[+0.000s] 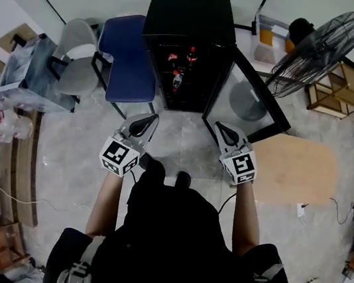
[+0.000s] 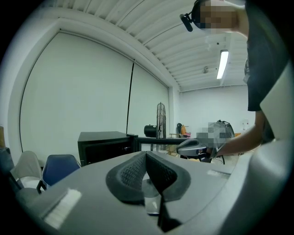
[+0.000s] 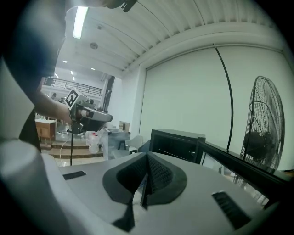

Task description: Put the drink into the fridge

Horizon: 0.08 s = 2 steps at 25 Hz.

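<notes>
My left gripper point(image 1: 147, 121) and right gripper point(image 1: 222, 130) are the same build, btw: smooth pale grey shell, black pads point(image 2: 131, 172) with a fine dimpled texture at the tip, and a white cube point(image 1: 119, 156) with black square markers at the back. A thin dark cable point(image 1: 224, 202) runs off the rear. I'm in a dark short-sleeved top point(image 1: 174, 238), grey webbing straps point(image 1: 78, 272) over both shoulders, and dark shoes point(image 1: 156, 167).
</notes>
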Tool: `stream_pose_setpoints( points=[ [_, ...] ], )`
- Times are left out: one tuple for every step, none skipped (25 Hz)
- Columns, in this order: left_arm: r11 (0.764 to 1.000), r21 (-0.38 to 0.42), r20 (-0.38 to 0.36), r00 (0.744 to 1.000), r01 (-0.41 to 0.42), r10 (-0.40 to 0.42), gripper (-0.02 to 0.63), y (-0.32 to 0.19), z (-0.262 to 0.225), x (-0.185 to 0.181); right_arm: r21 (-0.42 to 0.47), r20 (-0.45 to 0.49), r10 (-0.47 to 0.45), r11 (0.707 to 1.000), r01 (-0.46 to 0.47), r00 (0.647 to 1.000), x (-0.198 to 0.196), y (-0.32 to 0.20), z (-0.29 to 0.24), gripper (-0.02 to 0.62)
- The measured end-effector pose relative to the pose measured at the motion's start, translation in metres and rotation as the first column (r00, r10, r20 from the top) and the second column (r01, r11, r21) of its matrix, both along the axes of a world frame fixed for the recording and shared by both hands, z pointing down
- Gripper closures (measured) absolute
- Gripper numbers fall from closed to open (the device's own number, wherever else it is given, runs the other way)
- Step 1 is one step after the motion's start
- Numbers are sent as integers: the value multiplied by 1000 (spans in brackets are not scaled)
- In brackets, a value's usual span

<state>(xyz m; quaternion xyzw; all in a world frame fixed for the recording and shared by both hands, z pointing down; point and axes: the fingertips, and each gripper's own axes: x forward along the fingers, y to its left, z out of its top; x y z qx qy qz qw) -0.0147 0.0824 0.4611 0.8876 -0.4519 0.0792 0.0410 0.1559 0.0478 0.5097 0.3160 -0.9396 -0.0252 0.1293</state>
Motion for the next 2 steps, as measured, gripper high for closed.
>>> stream_pose_setpoints(
  points=[
    [1000,3,1,1000,0,0,607,1,-1,1,-1,-4,-1,1000,1,1000,0,2,1,594],
    [1000,5,3,1000,0,0,607,1,-3,1,-1,-7,-2,1000,2,1000,1,3,1,594]
  ],
)
